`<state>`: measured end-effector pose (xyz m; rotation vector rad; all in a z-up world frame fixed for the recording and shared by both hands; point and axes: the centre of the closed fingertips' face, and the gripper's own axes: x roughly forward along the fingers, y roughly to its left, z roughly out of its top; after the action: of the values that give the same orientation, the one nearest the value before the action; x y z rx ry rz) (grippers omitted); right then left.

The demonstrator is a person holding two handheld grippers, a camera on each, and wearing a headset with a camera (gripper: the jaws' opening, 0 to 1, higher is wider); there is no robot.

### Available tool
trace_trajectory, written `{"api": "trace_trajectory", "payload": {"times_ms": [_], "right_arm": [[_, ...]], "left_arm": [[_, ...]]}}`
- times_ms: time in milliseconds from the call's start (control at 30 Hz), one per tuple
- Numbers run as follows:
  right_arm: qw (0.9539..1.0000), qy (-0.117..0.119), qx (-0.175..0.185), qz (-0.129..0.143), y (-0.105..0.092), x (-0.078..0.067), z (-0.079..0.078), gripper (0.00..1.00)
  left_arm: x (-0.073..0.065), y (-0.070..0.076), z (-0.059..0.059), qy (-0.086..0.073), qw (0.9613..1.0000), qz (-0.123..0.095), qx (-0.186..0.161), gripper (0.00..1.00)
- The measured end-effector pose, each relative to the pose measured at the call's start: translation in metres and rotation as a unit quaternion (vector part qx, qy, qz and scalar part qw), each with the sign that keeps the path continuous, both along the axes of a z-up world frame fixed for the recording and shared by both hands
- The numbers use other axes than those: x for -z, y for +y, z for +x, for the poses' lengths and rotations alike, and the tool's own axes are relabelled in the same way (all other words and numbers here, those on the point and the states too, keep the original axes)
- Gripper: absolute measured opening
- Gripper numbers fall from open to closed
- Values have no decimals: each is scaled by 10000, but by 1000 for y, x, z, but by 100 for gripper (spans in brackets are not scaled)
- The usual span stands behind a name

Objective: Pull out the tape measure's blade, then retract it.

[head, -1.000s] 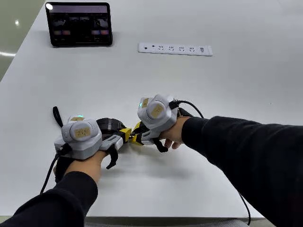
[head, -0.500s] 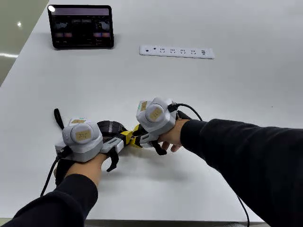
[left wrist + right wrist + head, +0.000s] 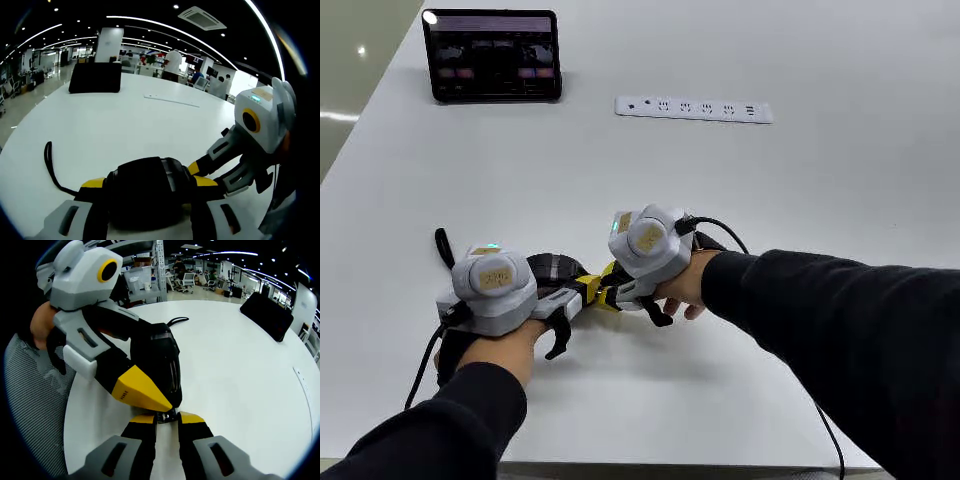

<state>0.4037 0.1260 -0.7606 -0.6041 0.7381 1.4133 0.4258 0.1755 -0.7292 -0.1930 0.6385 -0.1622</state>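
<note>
Centrally, one tape measure (image 3: 552,268) sits clamped in the left gripper (image 3: 149,186) jaws; the right gripper (image 3: 167,421) jaws pinch its blade tip (image 3: 167,415). One tablet (image 3: 492,55) upper left.

You have nothing legible here. The pale sticker (image 3: 495,279) on top of your left gripper (image 3: 150,184) and its twin on your right gripper (image 3: 167,418) carry marks too blurred to read. The tablet (image 3: 492,55) screen and the power strip (image 3: 693,108) show no letters you could make out.
</note>
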Motion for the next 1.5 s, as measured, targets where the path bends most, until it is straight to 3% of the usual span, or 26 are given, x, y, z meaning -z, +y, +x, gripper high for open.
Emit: {"api": "trace_trajectory", "payload": {"times_ms": [167, 300, 467, 567, 600, 667, 700, 767, 900, 1000, 1133, 1200, 1333, 1433, 1500], "right_arm": [[9999, 28, 117, -36, -1, 0, 1, 13], [9993, 122, 350, -16, -6, -1, 4, 19], [9984, 146, 538, 4, -14, -5, 8, 23], [9980, 115, 617, 17, -19, -7, 10, 26], [9978, 117, 646, 34, -21, -8, 10, 27], [9974, 132, 708, 63, -25, -11, 10, 29], [9973, 141, 715, 82, -27, -12, 8, 31], [9974, 134, 711, 66, -29, -11, 7, 34], [9975, 76, 708, 24, -38, -13, 5, 39], [9974, 41, 723, 46, -41, -17, 5, 41], [9969, -36, 770, 134, -46, -26, 5, 42], [9966, -77, 798, 180, -50, -30, 4, 44], [9957, -180, 870, 270, -58, -40, 4, 46], [9938, -204, 1013, 413, -66, -49, 5, 48], [9927, -210, 1093, 467, -70, -53, 5, 50]], "left_arm": [[0, 0, -1, 12, 9999, -47, 114, 63], [1, 0, -4, 178, 9996, -80, 188, 64], [-1, 9, -5, 242, 9997, -96, -38, 85], [-10, 10, -3, 56, 10000, -46, 69, 92], [-13, 7, -2, 3, 9998, -114, 157, 93], [-14, -3, -6, 145, 9980, -512, 329, 98], [-12, -3, -9, 309, 9968, -638, 377, 100], [-14, -1, -8, 236, 9971, -544, 468, 100], [-22, -6, -15, 167, 9945, -337, 974, 100], [-27, -4, -17, 176, 9933, -330, 1092, 100], [-39, -5, -21, 25, 9893, -436, 1389, 100], [-40, -3, -25, 122, 9886, -426, 1438, 100], [-49, -2, -27, -136, 9866, -380, 1582, 100], [-50, -4, -32, -215, 9829, -188, 1820, 100], [-51, -8, -36, -224, 9807, -239, 1929, 100]]}}
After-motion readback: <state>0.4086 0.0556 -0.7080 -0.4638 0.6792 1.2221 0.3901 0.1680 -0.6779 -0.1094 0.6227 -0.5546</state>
